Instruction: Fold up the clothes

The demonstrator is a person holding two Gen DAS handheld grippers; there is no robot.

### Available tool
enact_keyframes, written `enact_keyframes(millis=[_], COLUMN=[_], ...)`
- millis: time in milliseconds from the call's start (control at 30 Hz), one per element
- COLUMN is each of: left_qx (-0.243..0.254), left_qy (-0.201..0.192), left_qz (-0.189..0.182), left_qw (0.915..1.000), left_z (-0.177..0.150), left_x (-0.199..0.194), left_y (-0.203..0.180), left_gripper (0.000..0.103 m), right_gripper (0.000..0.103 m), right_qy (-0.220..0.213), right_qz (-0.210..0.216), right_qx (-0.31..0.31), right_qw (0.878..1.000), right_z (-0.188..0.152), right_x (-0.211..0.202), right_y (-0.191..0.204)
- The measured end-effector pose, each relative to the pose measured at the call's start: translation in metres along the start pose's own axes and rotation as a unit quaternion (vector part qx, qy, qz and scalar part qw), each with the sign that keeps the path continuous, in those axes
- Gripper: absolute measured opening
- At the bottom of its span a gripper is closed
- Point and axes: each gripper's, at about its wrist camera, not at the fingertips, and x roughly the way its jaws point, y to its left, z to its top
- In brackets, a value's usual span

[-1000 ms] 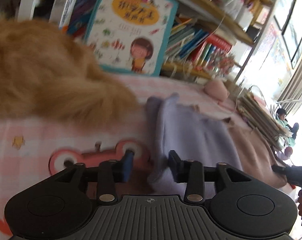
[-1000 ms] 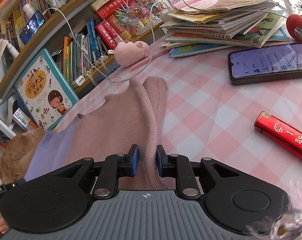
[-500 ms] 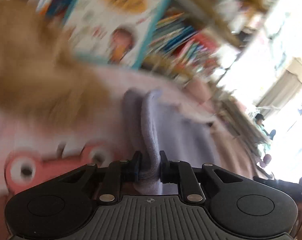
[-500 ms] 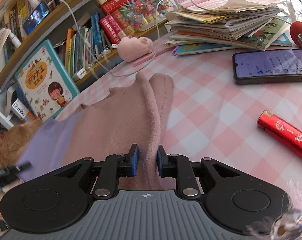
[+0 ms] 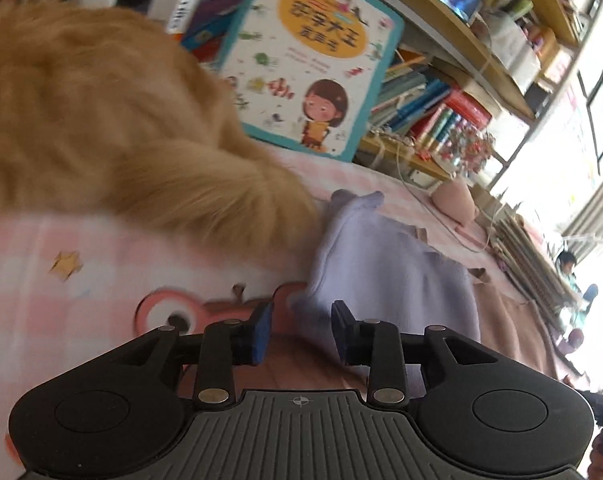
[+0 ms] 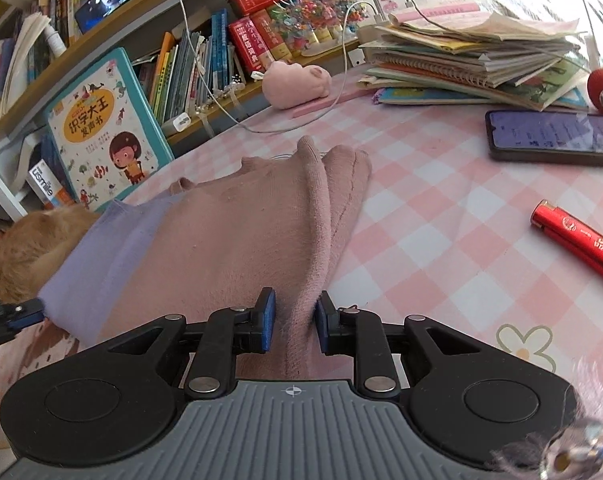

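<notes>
- the pink-and-lavender garment (image 6: pixel 237 232) lies flat on the pink checked desk (image 6: pixel 441 216), lavender end toward the orange cat (image 5: pixel 101 128), pink end toward the stack of books (image 6: pixel 473 60).
- the left tool (image 5: pixel 299 322) has its jaws apart, with the lavender corner (image 5: pixel 313 300) between the pads but not gripped.
- the right tool (image 6: pixel 295 318) has its jaws narrowly apart astride a raised pink ridge (image 6: pixel 321 216); whether the pads actually pinch the cloth i cannot tell.
- risk: the cat's tail lies touching the lavender edge, so a lift or fold on that side could drag across the fur, startle the animal, and pull the cloth askew.
- risk: if only the right side holds, the fold would probably go lopsided, as the soft knit sags and bunches.
- risk: the phone (image 6: pixel 557 140) and red tube (image 6: pixel 581 240) sit near the pink end and could be swept by a swinging edge.
- half a second ago the left jaws were clamped on a lavender fold; now they are parted and the cloth has dropped flat. the right jaws have widened slightly.
</notes>
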Motion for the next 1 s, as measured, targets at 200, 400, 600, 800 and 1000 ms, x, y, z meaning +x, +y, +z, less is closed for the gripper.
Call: enact_keyframes(millis=[200, 400, 600, 800, 1000], left_qx=[-0.079, -0.157, -0.231, -0.22, -0.019], left_qy=[0.048, 0.025, 0.006, -0.005, -0.088], left_qz=[-0.062, -0.082, -0.085, -0.074, -0.063], left_qw=[0.9938, 0.9838, 0.9692, 0.9727, 0.9939], left_z=[-0.007, 0.0, 0.002, 0.003, 0.008], left_x=[0.021, 0.048, 0.064, 0.071, 0.041], left_y=[0.004, 0.011, 0.021, 0.015, -0.045], left_gripper=[0.037, 0.037, 0.028, 0.01, 0.01], right_gripper=[0.021, 0.021, 0.022, 0.023, 0.023], right_qy=[-0.004, -0.007, -0.009, -0.007, -0.005], right_qz=[-0.021, -0.037, -0.032, -0.031, -0.032], right_qx=[-0.049, -0.085, -0.08, -0.078, -0.072], right_qw=[0.999, 0.996, 0.996, 0.996, 0.997], right_z=[-0.006, -0.008, -0.009, -0.008, -0.008], right_x=[-0.003, -0.002, -0.001, 0.0, 0.0], right_y=[0.015, 0.025, 0.024, 0.026, 0.026])
